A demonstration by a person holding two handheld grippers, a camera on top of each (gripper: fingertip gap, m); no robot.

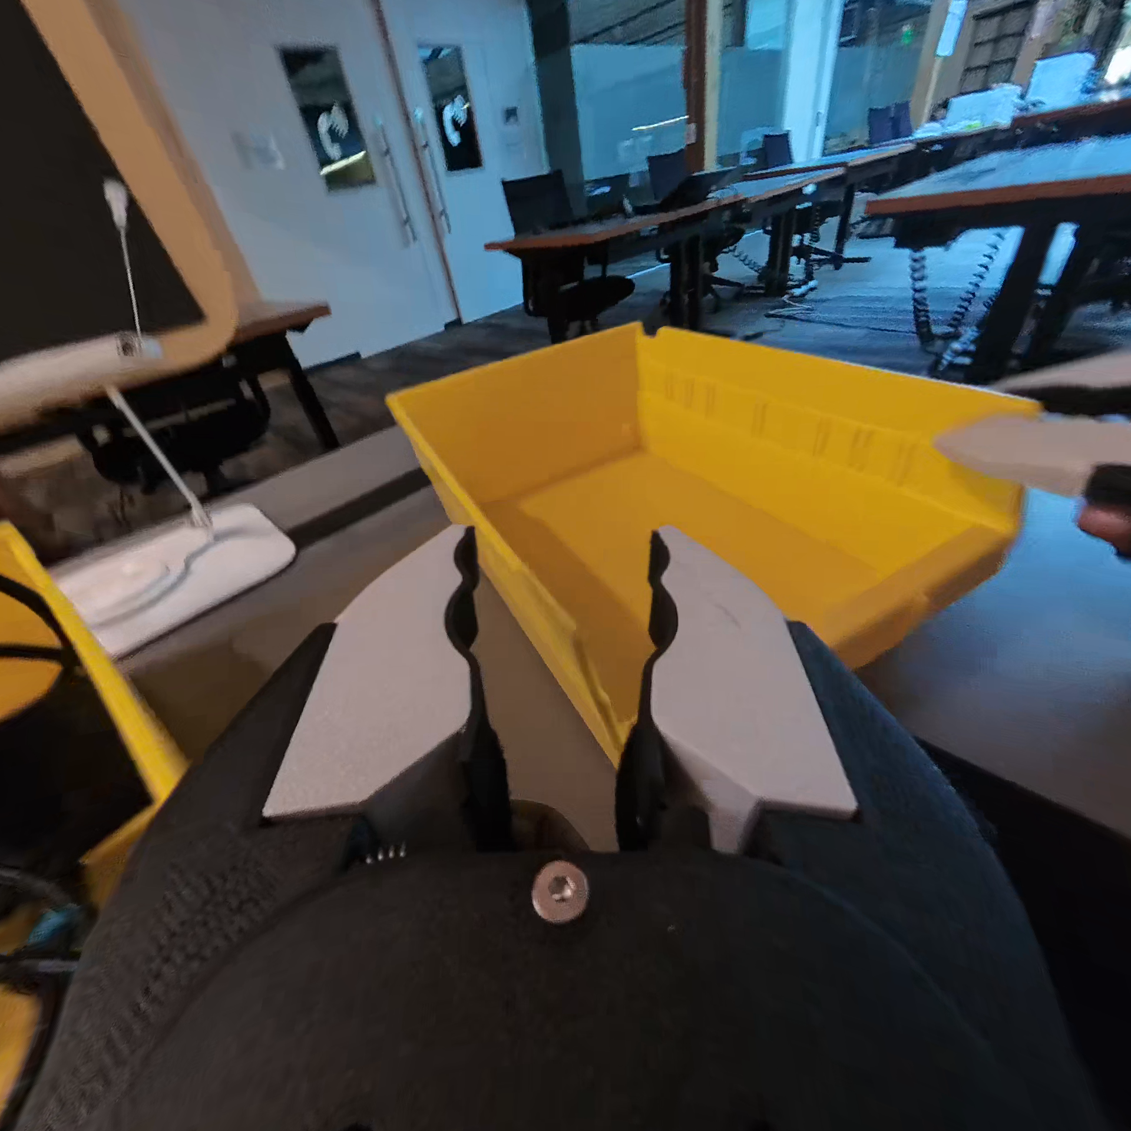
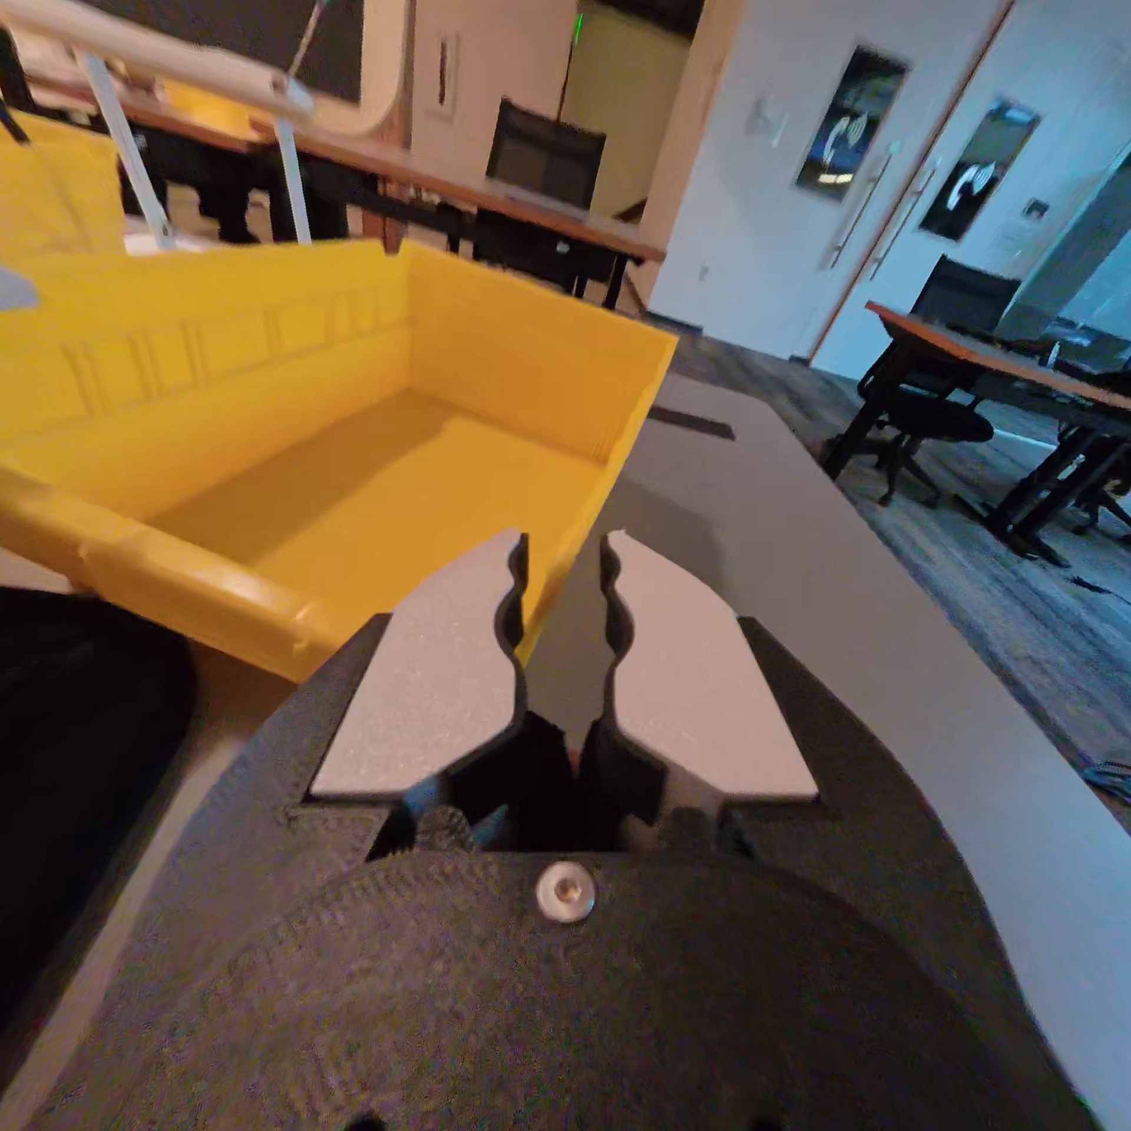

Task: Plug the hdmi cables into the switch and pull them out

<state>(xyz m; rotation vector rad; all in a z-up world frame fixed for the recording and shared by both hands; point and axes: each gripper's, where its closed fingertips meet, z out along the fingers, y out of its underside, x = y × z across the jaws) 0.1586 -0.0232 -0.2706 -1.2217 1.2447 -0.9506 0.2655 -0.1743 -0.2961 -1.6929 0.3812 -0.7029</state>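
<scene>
HDMI cables and switch: I cannot make either out with any certainty. Dark cable loops [image 1: 37,618] show in a second yellow bin [image 1: 131,731] at the far left of the left wrist view, mostly cut off by the picture edge and blurred.
Left gripper [image 1: 560,538]: held above the bench [image 1: 367,587], its fingers spread wide with nothing between them, straddling the near left wall of the middle yellow bin [image 1: 704,520].
Right gripper [image 2: 563,541]: fingers a little apart, not pressed together, gripping nothing. They sit at the near right corner of the same bin [image 2: 343,489]. In the left wrist view only one grey tip [image 1: 1028,453] pokes in from the right, the remainder cut off.
Middle bin: open-topped, and its floor looks bare from both sides.
Bench surface: grey, with a dark slot [image 2: 688,422] beyond the bin on the right.
Lamp: a white base [image 1: 183,569] sits left of the bin; its thin stem rises to a blurred bar above.
Near left of the right wrist view: a large black shape [image 2: 79,765], too dark to identify.
Room beyond: long desks [image 1: 1010,190], office chairs [image 2: 936,428] and white doors [image 1: 440,159], all soft with blur.
</scene>
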